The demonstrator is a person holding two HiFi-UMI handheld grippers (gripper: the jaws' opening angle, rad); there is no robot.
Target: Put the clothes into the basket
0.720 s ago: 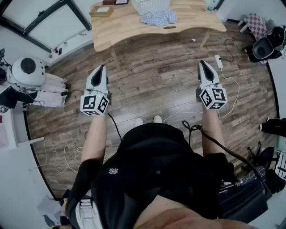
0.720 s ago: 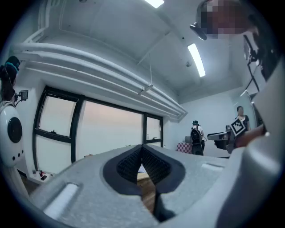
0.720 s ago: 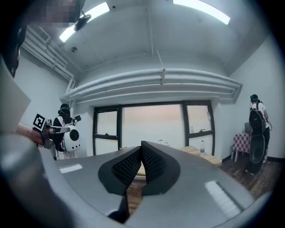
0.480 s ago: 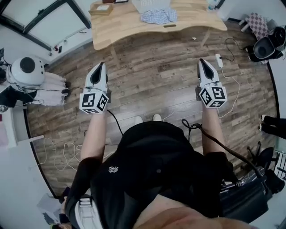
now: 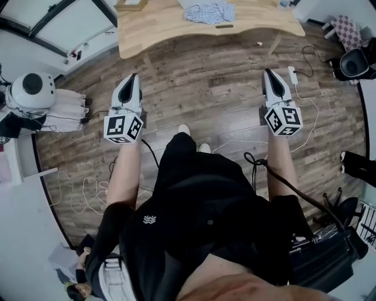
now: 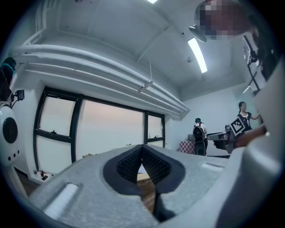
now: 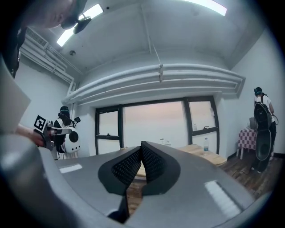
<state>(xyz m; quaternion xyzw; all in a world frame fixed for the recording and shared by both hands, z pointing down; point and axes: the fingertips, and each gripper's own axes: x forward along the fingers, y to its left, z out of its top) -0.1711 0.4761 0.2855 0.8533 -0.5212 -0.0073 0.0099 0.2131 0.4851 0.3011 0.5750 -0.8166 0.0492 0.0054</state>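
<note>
Standing on the wood floor [image 5: 205, 88] with a claw in each hand, I'm holding both out in front of me at about the same height, well apart from each other.

My left claw [image 5: 134, 77] is pointing up toward the wooden table [image 5: 153, 29]. In the left gripper view, the left claw [image 6: 142, 147] is pressing its black ribbed pads together at the tips and nothing is sitting between them. There's just a little gap lower down where the floor is showing through.

Same deal on the other side. My right claw [image 5: 268, 73] is hanging over bare planks, and in the right gripper view the right claw [image 7: 141, 144] is squeezing its pads tight together on nothing at all.

The blue checked garment [image 5: 210, 12] is lying crumpled on the far side of the table, right at the top edge of the head view and well away from both claws. Neither one is touching it.

Other stuff around: a white round-headed machine [image 5: 32, 91] is sitting off to my left, and a white power strip [image 5: 292, 75] with its cable is trailing across the floor just beside my right claw. A person with a backpack [image 6: 199, 136] is standing way back by the windows [image 6: 111, 129]. A bottle [image 7: 205, 144] is standing on the table's right end.
</note>
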